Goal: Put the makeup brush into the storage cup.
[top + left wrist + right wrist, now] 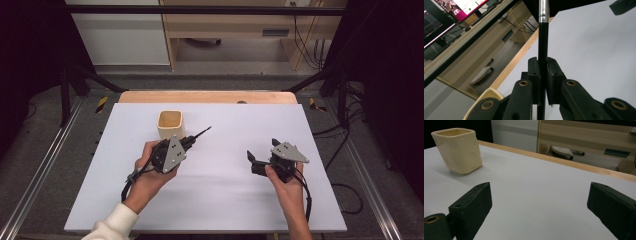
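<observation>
Left tongs [191,140] are seen clamped tight on a thin black pen [543,50], gripped low on its barrel, with most of its length and a metal band standing clear beyond the jaws. In the high view the pen is held off the worktop [225,200], slanting up and away, just beside the cream cup [170,124]. Right tongs [261,153] are held wide apart with nothing between them, near the worktop and well apart from the cup. Judged risks: with so short a purchase, the pen could be levered round or slipped out if its tip is caught on the cup's rim; the light, seemingly empty cup could be tipped or shoved away, since it is not steadied by the right tongs. Beyond, the wooden far edge is noted.
</observation>
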The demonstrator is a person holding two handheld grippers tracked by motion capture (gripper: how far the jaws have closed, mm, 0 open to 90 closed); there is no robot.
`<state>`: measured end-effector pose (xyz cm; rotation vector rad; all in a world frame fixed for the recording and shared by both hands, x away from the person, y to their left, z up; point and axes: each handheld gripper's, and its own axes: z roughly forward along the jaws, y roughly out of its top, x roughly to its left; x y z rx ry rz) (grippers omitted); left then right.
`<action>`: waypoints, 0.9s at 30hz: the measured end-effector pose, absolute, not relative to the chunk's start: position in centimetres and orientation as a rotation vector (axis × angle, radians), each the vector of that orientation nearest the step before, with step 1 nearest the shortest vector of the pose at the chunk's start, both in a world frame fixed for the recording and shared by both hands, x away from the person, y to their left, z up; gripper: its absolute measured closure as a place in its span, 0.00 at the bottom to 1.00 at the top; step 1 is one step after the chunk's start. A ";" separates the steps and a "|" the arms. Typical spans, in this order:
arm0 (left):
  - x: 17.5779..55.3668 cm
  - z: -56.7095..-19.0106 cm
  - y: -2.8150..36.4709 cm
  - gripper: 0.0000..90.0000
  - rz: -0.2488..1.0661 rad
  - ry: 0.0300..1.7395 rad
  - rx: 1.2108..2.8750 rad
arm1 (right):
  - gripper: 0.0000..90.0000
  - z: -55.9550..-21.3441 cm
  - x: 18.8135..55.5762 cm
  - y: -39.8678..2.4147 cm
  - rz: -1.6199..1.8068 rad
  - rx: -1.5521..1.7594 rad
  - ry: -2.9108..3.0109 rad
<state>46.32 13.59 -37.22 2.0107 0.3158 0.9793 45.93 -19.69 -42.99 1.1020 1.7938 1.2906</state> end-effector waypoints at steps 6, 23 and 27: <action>46.8 -36.3 12.9 0.93 0.962 0.355 1.976 | 0.06 -43.5 45.6 -19.6 1.252 1.064 1.756; 47.8 -34.1 13.8 0.93 0.963 0.486 1.901 | 0.06 -44.8 45.5 -20.2 1.257 1.089 1.768; 47.8 -33.6 14.0 0.93 0.971 0.492 1.900 | 0.06 -44.9 45.5 -20.3 1.260 1.100 1.768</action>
